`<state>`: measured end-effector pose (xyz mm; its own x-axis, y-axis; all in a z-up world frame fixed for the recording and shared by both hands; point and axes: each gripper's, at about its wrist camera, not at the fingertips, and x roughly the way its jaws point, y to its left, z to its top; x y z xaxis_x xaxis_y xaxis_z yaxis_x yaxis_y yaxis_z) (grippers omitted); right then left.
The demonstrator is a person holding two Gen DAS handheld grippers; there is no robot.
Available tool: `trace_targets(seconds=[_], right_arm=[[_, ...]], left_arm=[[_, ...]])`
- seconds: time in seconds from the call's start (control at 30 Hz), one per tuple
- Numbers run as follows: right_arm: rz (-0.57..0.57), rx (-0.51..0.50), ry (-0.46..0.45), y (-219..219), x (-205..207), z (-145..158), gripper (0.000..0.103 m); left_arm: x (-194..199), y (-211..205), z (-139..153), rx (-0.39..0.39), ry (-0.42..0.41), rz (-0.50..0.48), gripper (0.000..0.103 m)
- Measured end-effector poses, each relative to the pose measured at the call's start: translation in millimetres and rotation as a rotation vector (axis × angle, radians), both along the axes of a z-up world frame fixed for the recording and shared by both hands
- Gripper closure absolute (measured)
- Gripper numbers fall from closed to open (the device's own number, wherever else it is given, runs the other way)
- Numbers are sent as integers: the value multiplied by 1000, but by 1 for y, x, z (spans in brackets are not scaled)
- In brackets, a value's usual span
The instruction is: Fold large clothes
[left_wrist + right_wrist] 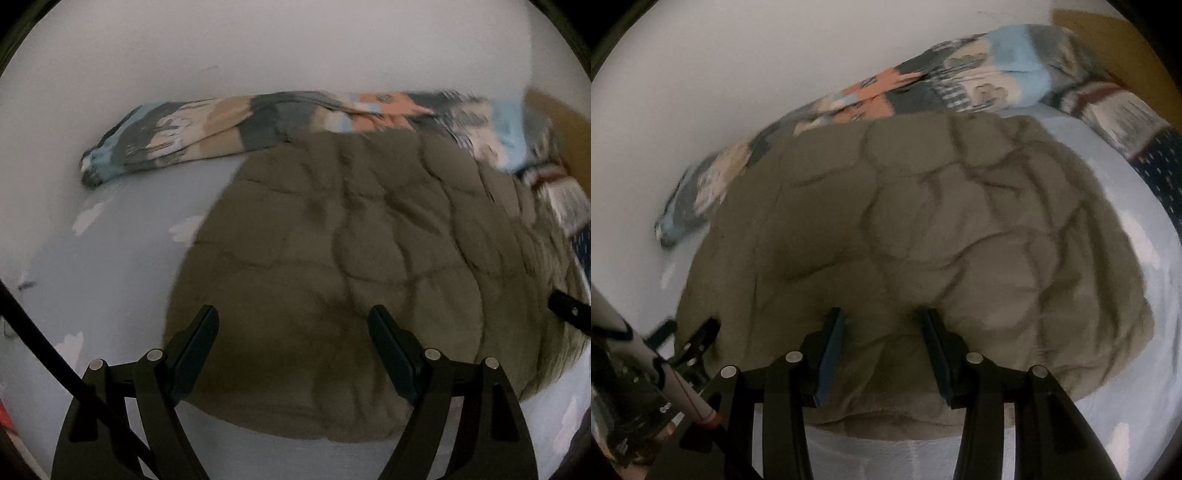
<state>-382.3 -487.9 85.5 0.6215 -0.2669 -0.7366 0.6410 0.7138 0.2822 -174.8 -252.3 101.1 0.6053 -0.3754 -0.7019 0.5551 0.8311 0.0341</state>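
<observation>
I hold both tools over the bed (110,258), whose pale blue sheet carries white cloud shapes. The olive quilted jacket (351,258) lies spread on it, puffed and rumpled, filling most of what I see. In the left wrist view it sits from 12 to 3 o'clock of my left gripper (293,325), its near hem curving just below the fingertips; its long axis seems to run away from me toward the wall (258,44). My left gripper's fingers stand wide apart with nothing between them, hovering above the near left part of the jacket.

My right gripper (882,325) also has its fingers apart, though less widely, and empty. It looks directly above the jacket's near edge, the fabric lying dead ahead at 12 o'clock — whether the tips touch the cloth I cannot tell, as the view is blurred. By that, the right gripper appears the nearer one to the hem.

Beyond the jacket, at 11 to 1 o'clock, a patterned blanket (923,85) in blue, grey, beige and orange is bunched along the wall; the jacket's far edge touches it or overlaps it. I see no container anywhere.

I judge the fold is not begun — the coming move turns on catching the near hem and carrying it toward 12 o'clock.
</observation>
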Motion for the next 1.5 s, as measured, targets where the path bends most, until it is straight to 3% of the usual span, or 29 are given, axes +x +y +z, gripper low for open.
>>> trace_targets(seconds=[0.1,0.23,0.33,0.43,0.6,0.8,0.97,1.1,1.33,1.5], right_arm=[[-82,-2,-18,-15,-16,7,54],[-149,94,51,-39,-30,-9,48],[-114,123,66,-43,-32,-15,48],[-121,122,17,-45,-43,-1,48],[-233,66,-53,-68,-85,32,43],[-406,158,-79,-116,-151,35,39],[-513,286,-125,-143,-193,25,33],[-536,387,-176,-145,-203,11,32],[-540,550,-287,-140,-200,-16,29],[-546,616,-346,-136,-190,-33,29]], left_arm=[[10,10,-2,6,24,39,21],[24,9,-29,101,144,14,20],[23,14,-20,85,137,6,20],[21,23,-5,47,108,9,20],[40,54,8,-16,142,64,20],[74,108,3,-125,308,194,20],[97,145,-21,-291,549,293,20],[95,148,-45,-430,729,282,20],[88,130,-68,-552,849,271,20],[87,115,-74,-569,829,286,20]])
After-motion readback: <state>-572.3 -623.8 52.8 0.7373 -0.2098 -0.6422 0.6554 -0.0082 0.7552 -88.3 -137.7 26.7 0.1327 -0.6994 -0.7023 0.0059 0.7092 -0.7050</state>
